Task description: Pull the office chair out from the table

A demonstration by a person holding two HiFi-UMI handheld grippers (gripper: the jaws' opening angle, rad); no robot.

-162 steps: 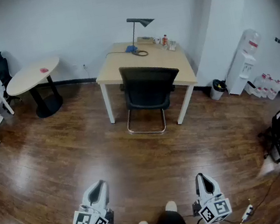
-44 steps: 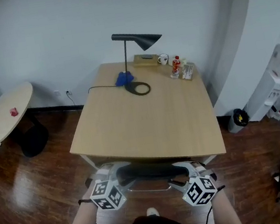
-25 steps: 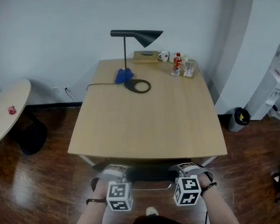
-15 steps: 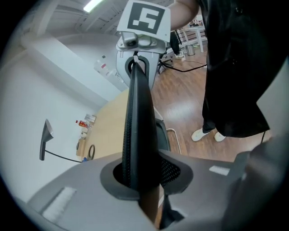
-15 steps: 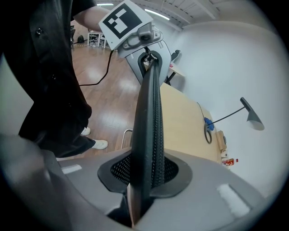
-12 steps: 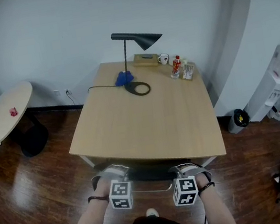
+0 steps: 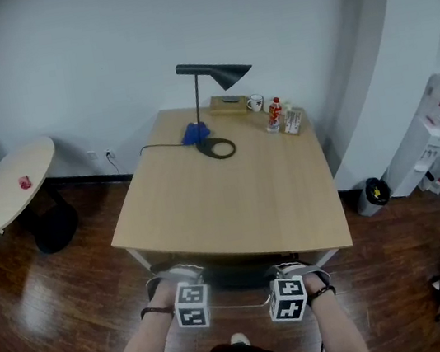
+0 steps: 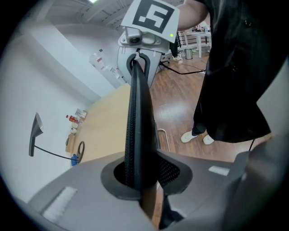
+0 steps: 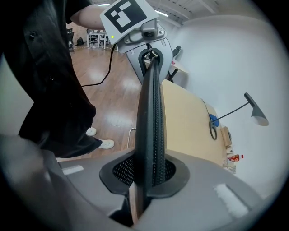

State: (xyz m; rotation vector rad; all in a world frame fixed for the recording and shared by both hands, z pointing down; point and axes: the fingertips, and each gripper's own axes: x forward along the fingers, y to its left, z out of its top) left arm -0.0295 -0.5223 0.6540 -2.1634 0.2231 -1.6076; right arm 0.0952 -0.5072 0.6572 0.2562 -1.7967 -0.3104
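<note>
Before the table [image 7: 233, 202], my left gripper [image 8: 141, 178] and right gripper [image 9: 151, 173] had just closed onto the crosswise chair back [image 7: 230, 275].

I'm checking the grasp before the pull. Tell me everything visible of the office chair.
The office chair shows mainly its backrest: a thin black frame with dark mesh, standing upright. It is tucked in at the near edge of the wooden table, with the seat hidden. Its metal base loop rests on the floor. The left gripper and right gripper, jaws just closing, clamp its top edge.
</note>
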